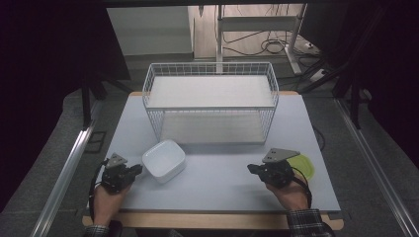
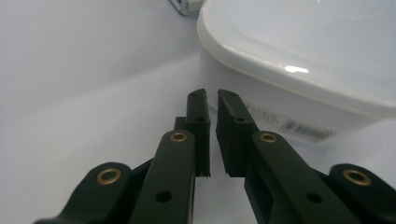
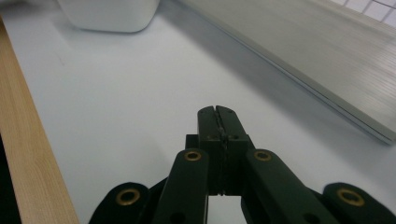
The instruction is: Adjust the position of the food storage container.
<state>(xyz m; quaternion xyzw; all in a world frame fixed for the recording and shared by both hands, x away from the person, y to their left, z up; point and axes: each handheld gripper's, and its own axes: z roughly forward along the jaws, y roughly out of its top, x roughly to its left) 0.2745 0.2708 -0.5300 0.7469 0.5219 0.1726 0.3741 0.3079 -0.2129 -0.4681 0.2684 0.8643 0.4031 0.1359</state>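
While both rest empty on the counter (image 1: 217, 168), the left gripper (image 2: 212, 95), slightly parted, is aimed at a white dish (image 1: 164, 160), and the right gripper (image 3: 218, 111) is closed.

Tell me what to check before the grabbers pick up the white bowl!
1. White bowl sits flat on the table: ok.
2. Left gripper is next to the bowl: ok.
3. Left gripper is open wide enough for the bowl's rim: not ok, just a narrow gap.
4. Right gripper holds nothing: ok, shut and empty.
5. Wire rack has free shelves: ok.
6. What the green thing beside the right hand is: cannot tell.
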